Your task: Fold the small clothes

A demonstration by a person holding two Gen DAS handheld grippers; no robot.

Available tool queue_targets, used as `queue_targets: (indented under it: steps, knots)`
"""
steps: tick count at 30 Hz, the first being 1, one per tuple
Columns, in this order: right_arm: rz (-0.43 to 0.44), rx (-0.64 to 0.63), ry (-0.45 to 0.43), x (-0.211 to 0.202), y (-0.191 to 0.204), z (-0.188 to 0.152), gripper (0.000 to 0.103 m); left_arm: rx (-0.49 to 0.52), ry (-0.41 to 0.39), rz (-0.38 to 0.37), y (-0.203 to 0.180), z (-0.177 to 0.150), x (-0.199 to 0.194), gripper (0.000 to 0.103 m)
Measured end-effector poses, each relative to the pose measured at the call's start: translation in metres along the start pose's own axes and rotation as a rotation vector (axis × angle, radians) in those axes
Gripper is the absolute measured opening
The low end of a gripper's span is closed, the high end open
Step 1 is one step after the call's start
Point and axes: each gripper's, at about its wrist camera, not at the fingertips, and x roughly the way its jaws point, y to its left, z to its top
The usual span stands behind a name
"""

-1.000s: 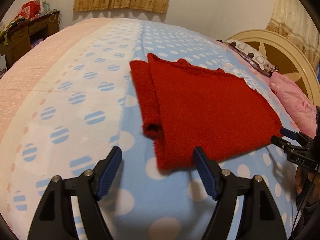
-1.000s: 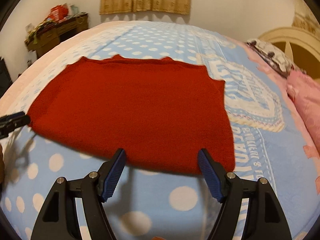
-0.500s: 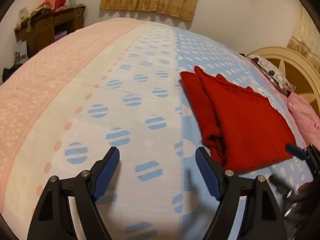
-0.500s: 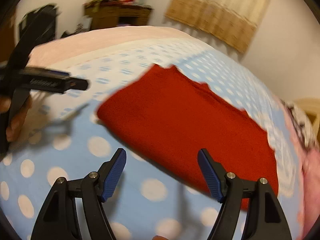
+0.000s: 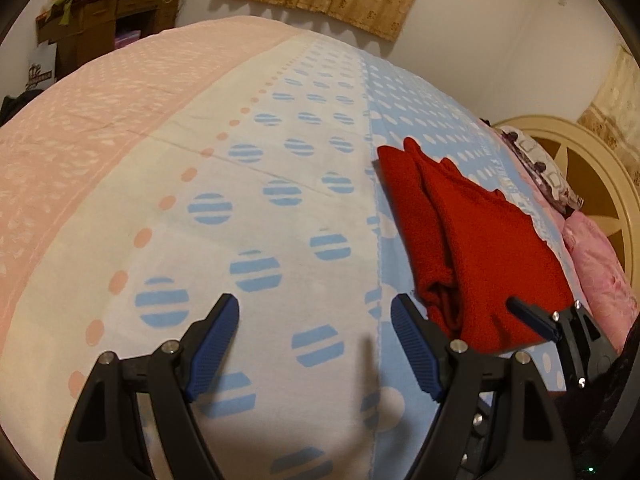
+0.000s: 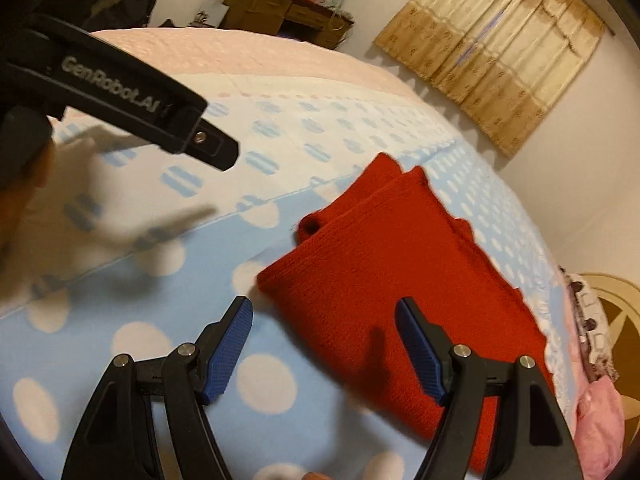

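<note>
Sweater, red knit, lies folded flat on the bedspread, on its light-blue band with white dots. We note a layered edge along the left side in the left wrist view: one narrower fold shows beside the broad top panel, and a rolled opening, which looks like a cuff, sits at the near left corner in the right wrist view.

Left gripper: jaws stand wide apart with nothing between them, only bedspread below. It hangs over the white band with blue striped dots, to the left of the sweater; its right finger is just beside the sweater's near left corner, and we cannot tell whether it touches. From the right wrist view its black arm, lettered "GenRobot.AI", reaches in from the upper left, well clear of the garment, with a hand partly seen below it.

Right gripper: jaws likewise wide open, gripping nothing. It hovers over the sweater's near edge; the left finger is over blue bedspread just off the garment's near corner, the right finger over red knit. Whether the pads rest on the fabric we cannot tell.

Surroundings: pink band of bedspread at far left, pink pillow and cream headboard at right, wooden desk with clutter and tan curtains along the wall.
</note>
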Motion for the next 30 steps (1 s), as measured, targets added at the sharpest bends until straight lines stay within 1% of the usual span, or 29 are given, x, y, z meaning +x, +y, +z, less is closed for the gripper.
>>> queue_targets:
  steps: [1, 3, 5, 8, 9, 11, 14, 17, 20, 22, 25, 30]
  knots:
    - [-0.019, -0.001, -0.003, 0.001, 0.000, 0.000, 0.071, 0.011, 0.003, -0.003, -0.002, 0.004, 0.001, 0.081]
    - [-0.017, -0.001, 0.001, 0.003, 0.000, -0.001, 0.052, 0.040, -0.003, -0.002, -0.008, 0.014, 0.002, 0.081]
    - [-0.012, -0.005, -0.001, 0.003, 0.001, -0.002, 0.048, 0.080, -0.009, -0.009, -0.018, 0.028, 0.005, 0.081]
    - [-0.012, -0.021, -0.004, 0.004, 0.006, -0.002, 0.041, 0.108, -0.014, -0.044, -0.031, 0.045, 0.014, 0.081]
    - [-0.012, -0.025, -0.008, 0.004, 0.007, -0.002, 0.037, 0.114, -0.009, -0.062, -0.037, 0.053, 0.020, 0.081]
    - [-0.011, -0.032, -0.016, 0.004, 0.010, -0.004, 0.033, 0.135, 0.003, -0.089, -0.049, 0.061, 0.027, 0.081]
    - [-0.011, -0.033, -0.023, 0.001, 0.011, -0.006, 0.033, 0.184, 0.024, -0.101, -0.071, 0.071, 0.042, 0.081]
    - [0.011, -0.010, -0.024, 0.002, 0.007, -0.007, 0.033, 0.220, 0.042, -0.088, -0.087, 0.076, 0.057, 0.081]
    - [0.014, -0.003, -0.028, 0.001, 0.007, -0.008, 0.033, 0.241, 0.078, -0.068, -0.095, 0.081, 0.078, 0.081]
    - [0.006, -0.007, -0.033, 0.000, 0.008, -0.009, 0.033, 0.232, 0.092, -0.054, -0.093, 0.084, 0.088, 0.081]
    - [-0.006, -0.015, -0.039, 0.000, 0.010, -0.008, 0.033, 0.193, 0.108, -0.055, -0.083, 0.089, 0.099, 0.081]
    - [-0.002, -0.013, -0.043, -0.001, 0.010, -0.008, 0.033, 0.180, 0.115, -0.101, -0.082, 0.090, 0.106, 0.078]
